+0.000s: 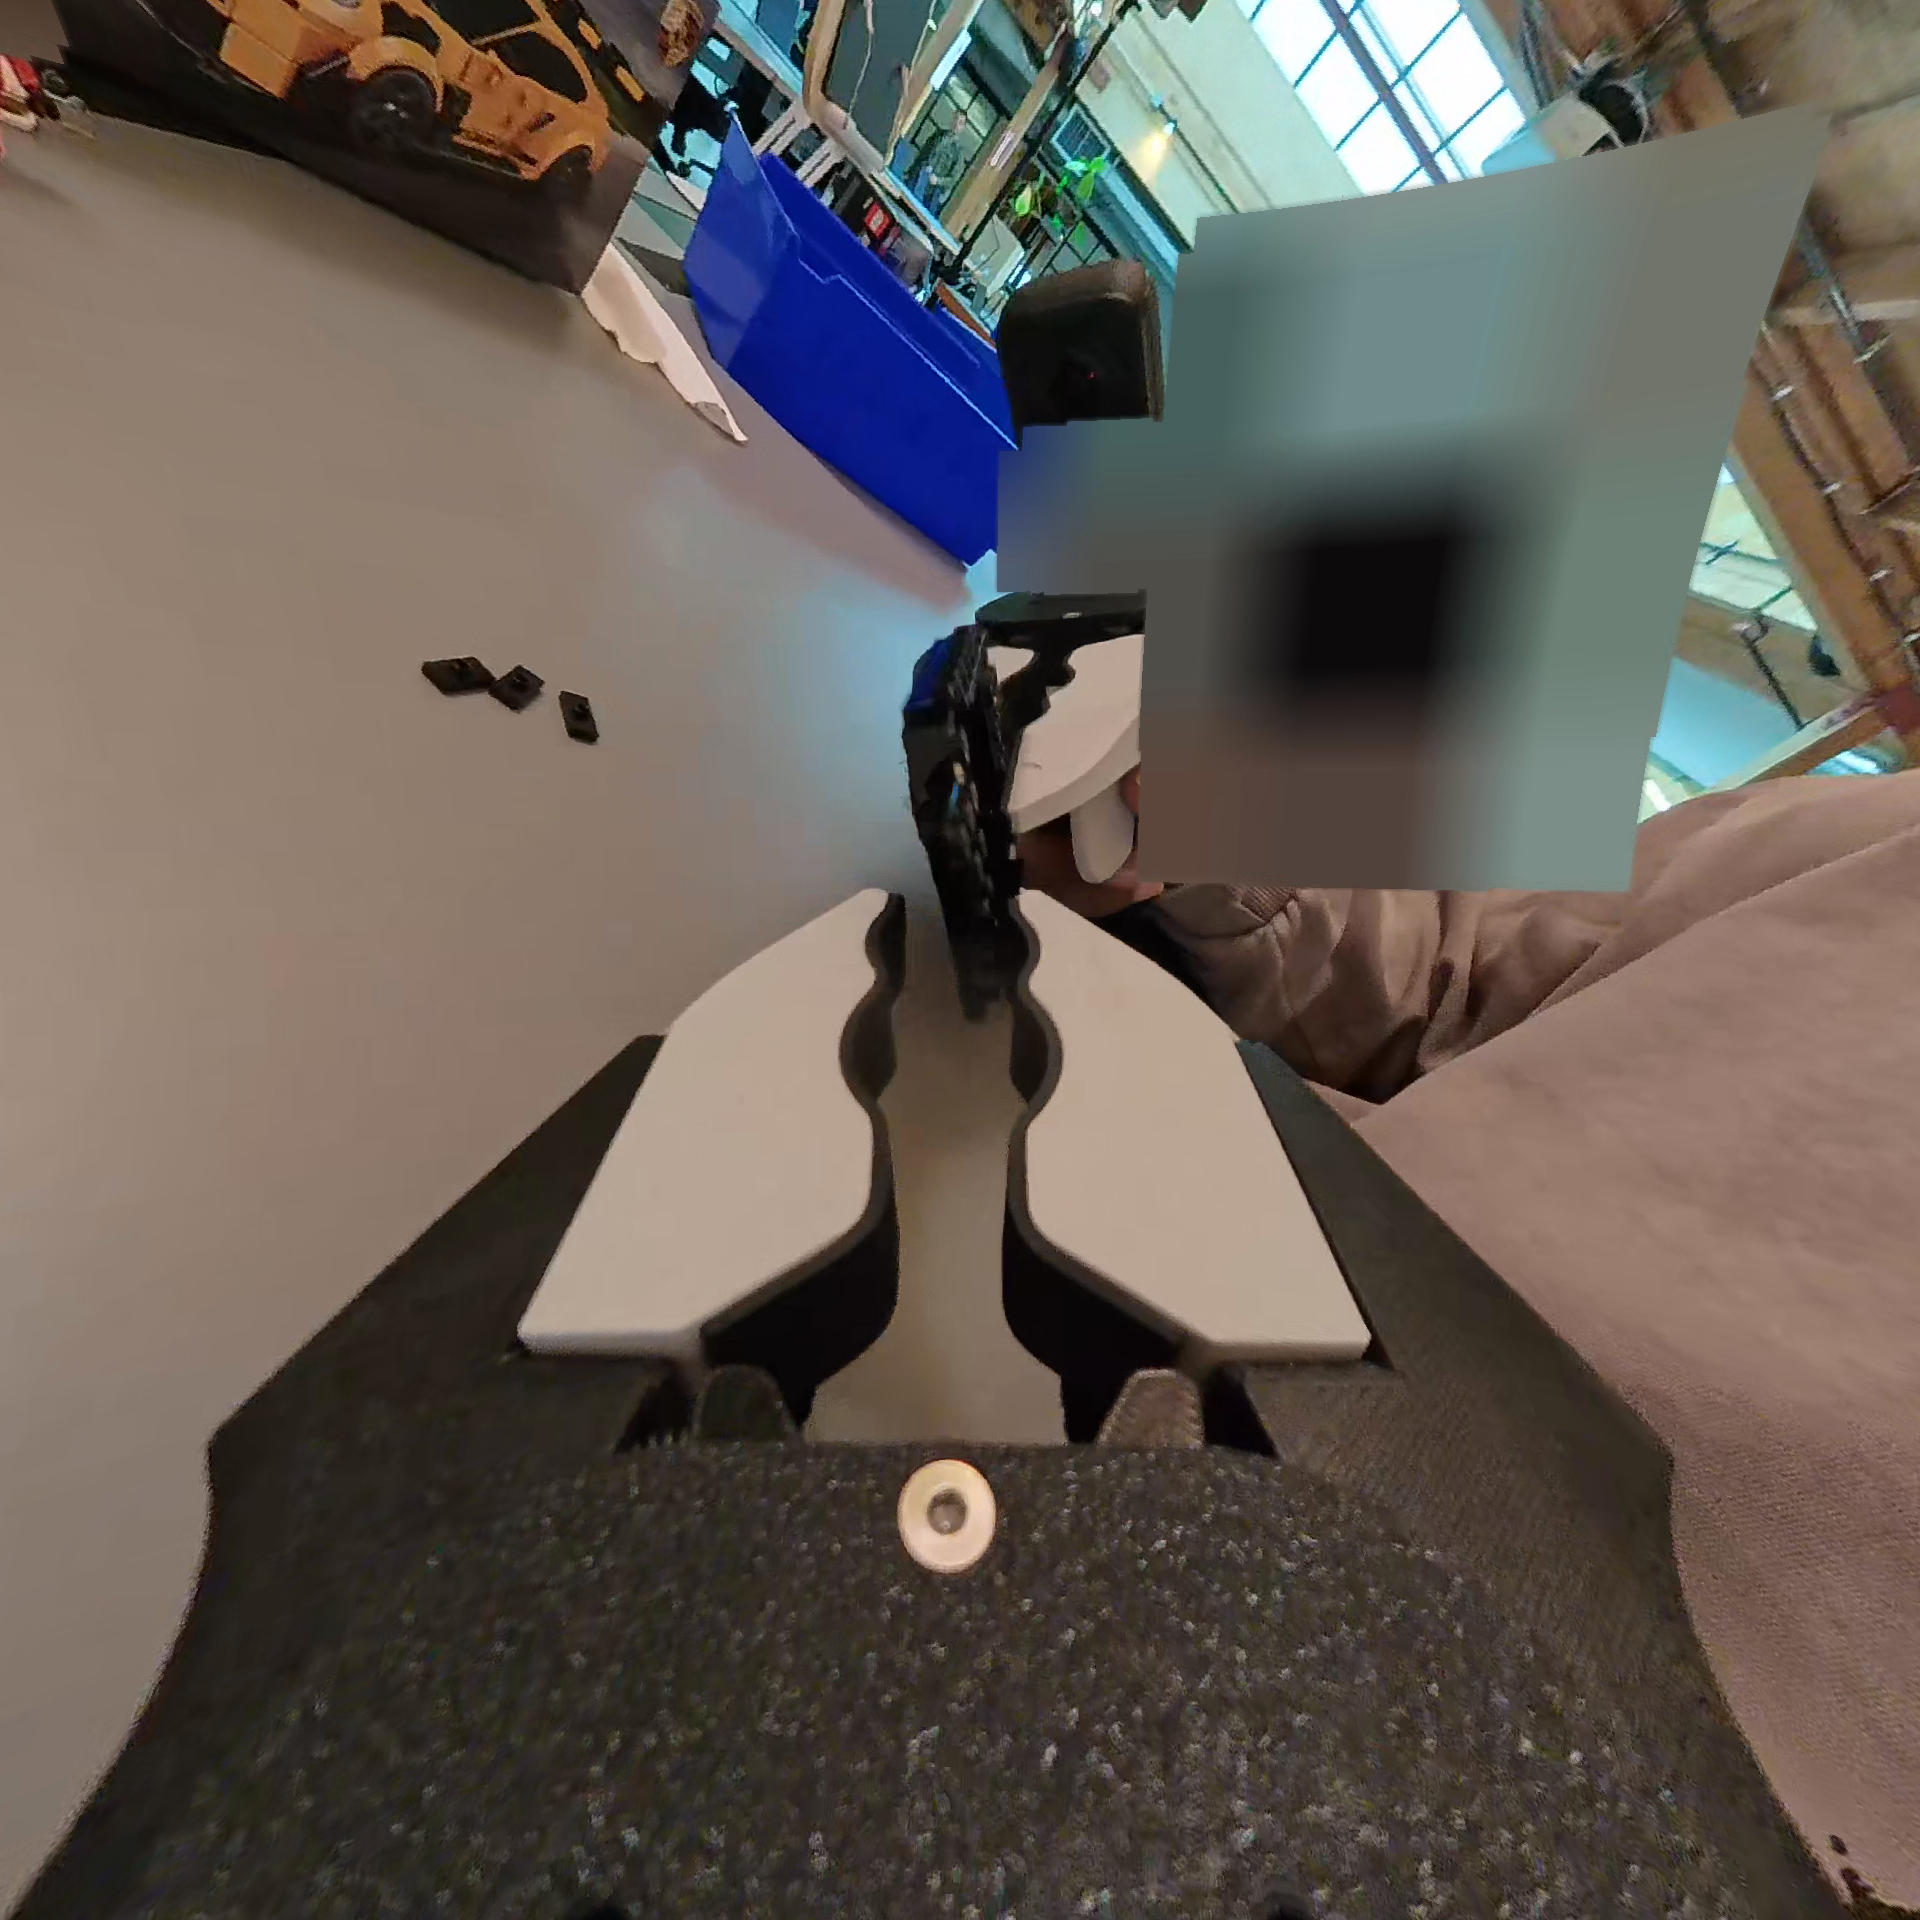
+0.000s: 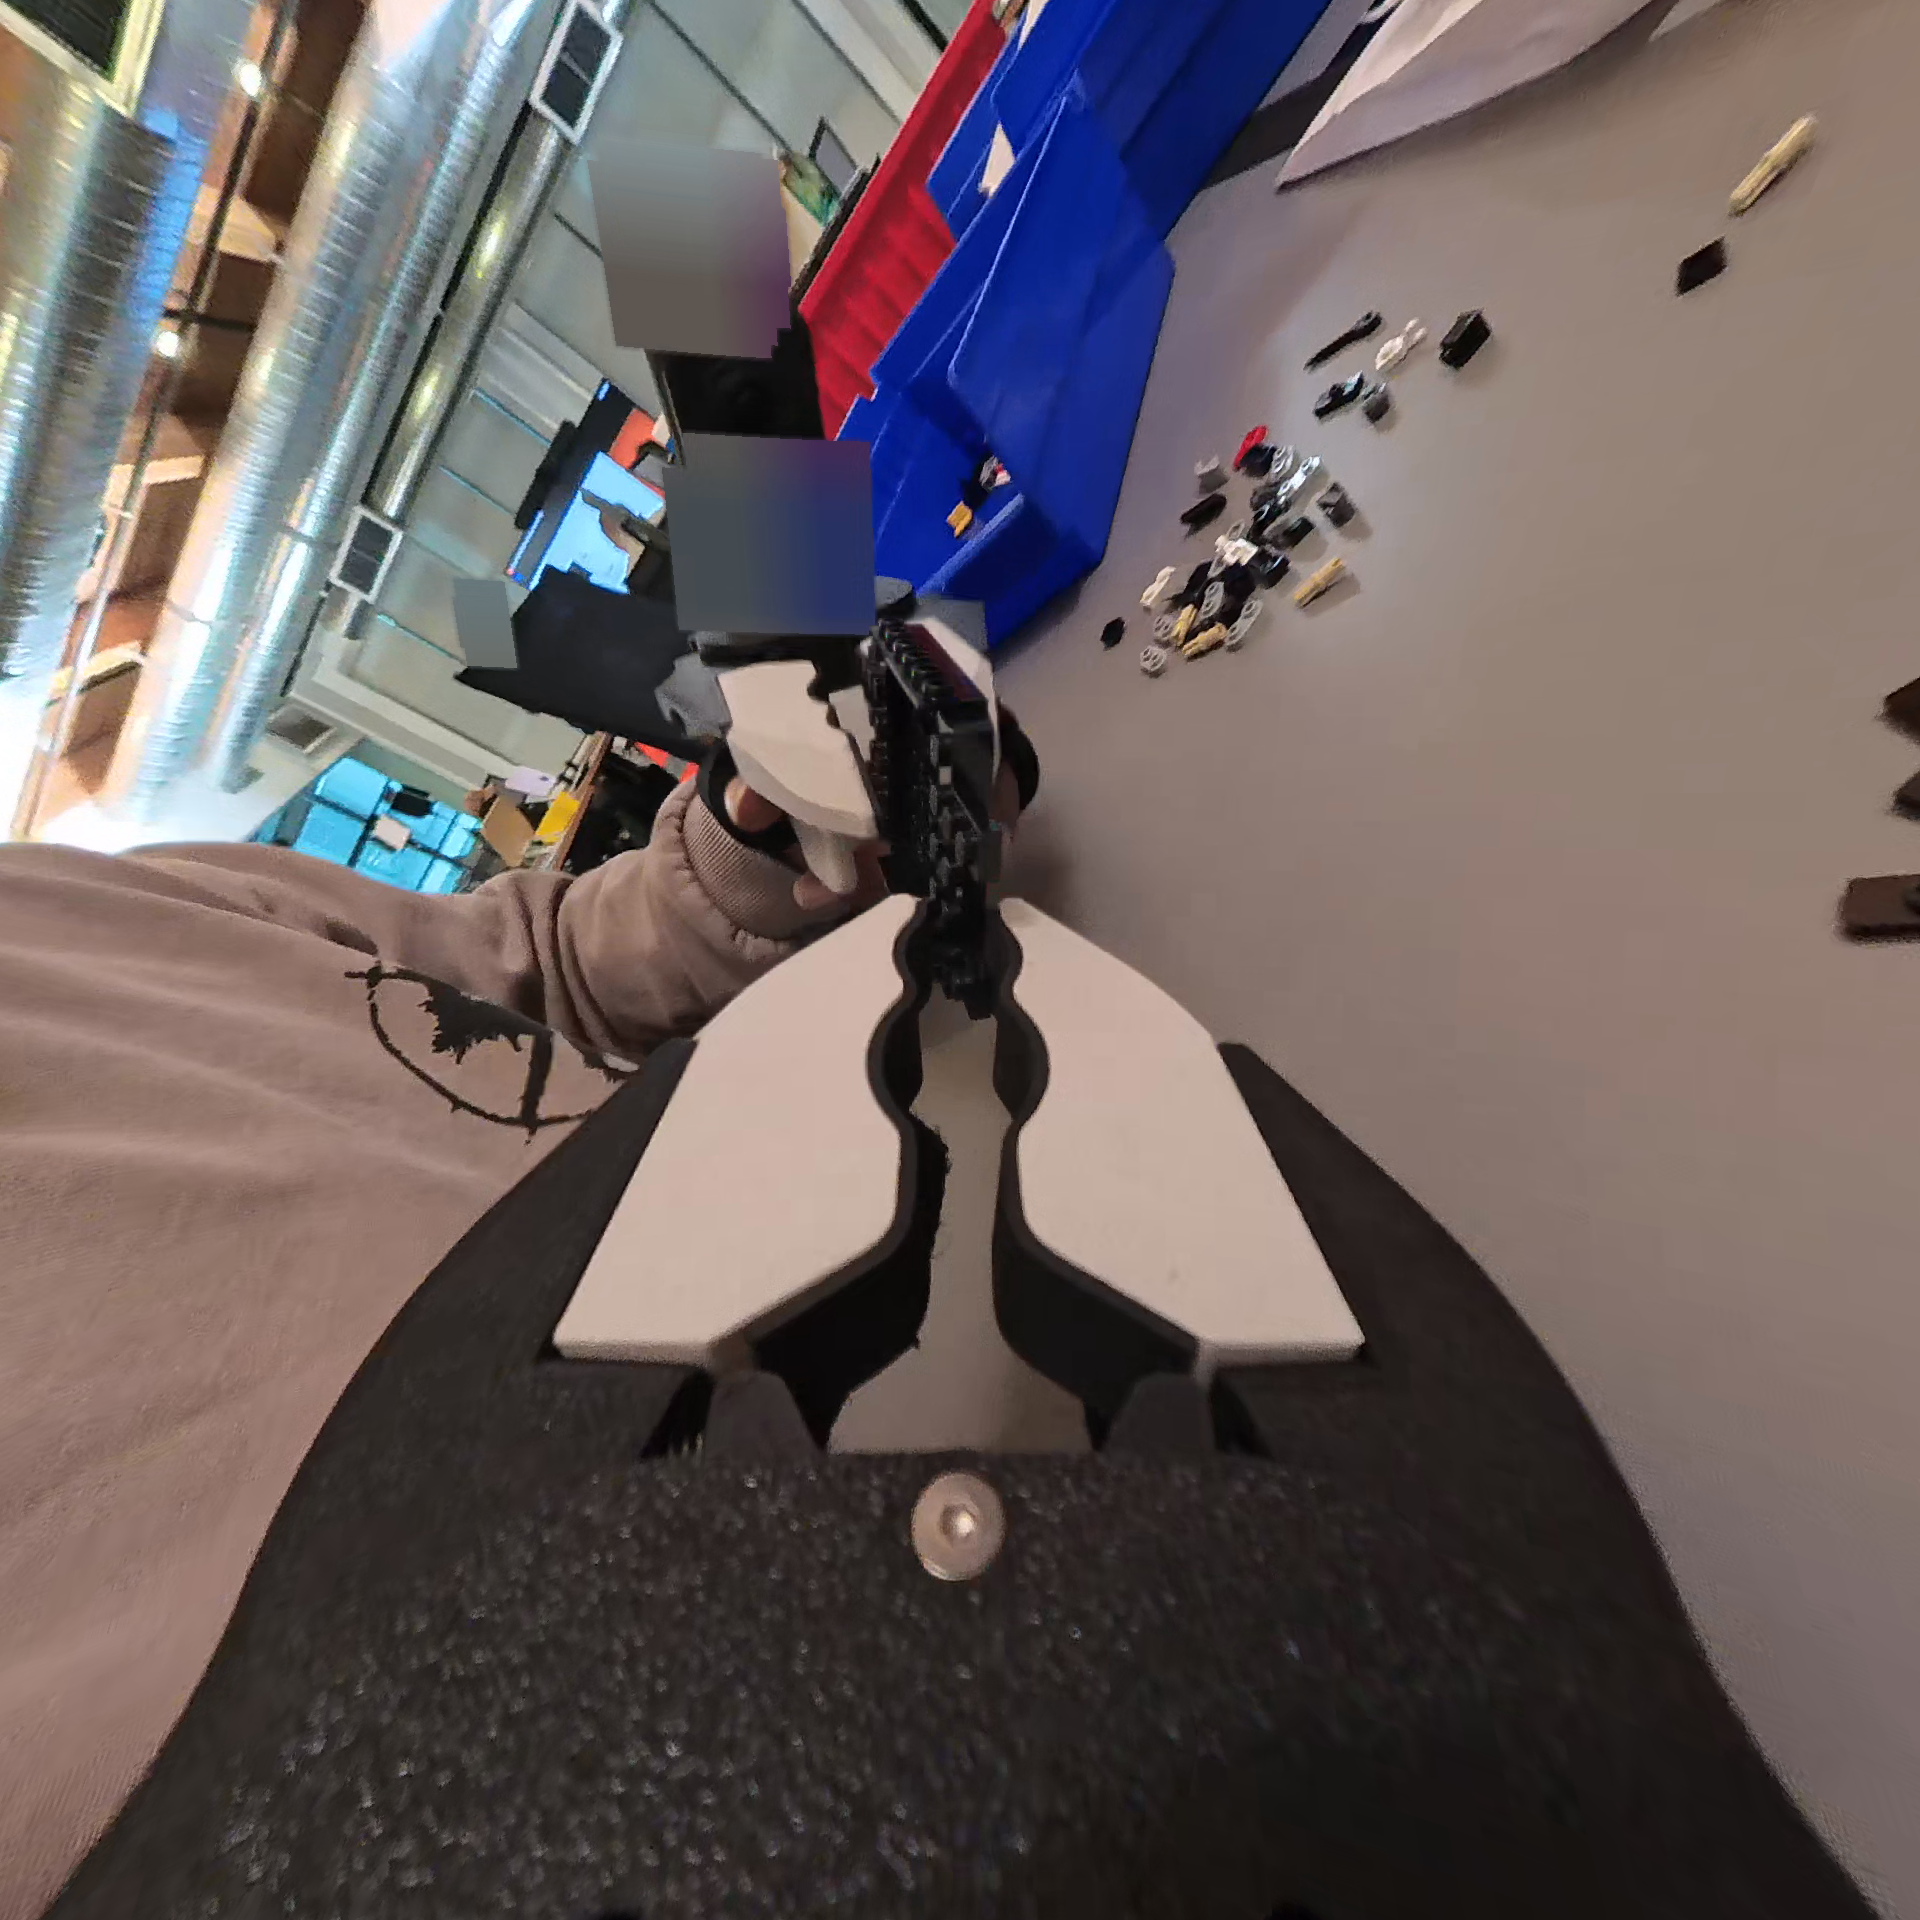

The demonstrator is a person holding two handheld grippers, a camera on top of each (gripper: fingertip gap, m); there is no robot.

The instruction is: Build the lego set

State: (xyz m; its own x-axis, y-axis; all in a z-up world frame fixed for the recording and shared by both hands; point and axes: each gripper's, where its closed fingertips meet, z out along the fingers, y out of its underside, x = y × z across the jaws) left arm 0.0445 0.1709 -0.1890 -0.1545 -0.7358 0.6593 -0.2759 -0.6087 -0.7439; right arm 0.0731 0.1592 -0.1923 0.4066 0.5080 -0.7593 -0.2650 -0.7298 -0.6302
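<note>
A black lego assembly [image 1: 961, 790], a flat studded plate seen edge-on, is held in the air between my two grippers. My left gripper [image 1: 956, 914] has its white fingers closed around the near end of it. My right gripper [image 2: 958, 914] is shut on the opposite end of the same assembly [image 2: 925, 769]. Each gripper shows in the other's view at the far end of the assembly: the right one as a white finger [image 1: 1070, 727], the left one as a white finger [image 2: 790, 748]. A person's hands and beige sleeves hold both tools.
The grey table [image 1: 312, 520] carries three small black pieces [image 1: 514, 688], a blue bin [image 1: 842, 343] and a box with an orange car picture [image 1: 416, 83]. The right wrist view shows a pile of small loose pieces [image 2: 1236, 551], blue bins [image 2: 1039, 343] and a red bin [image 2: 883, 260]. The grippers' ends are close to 4 centimeters from one another.
</note>
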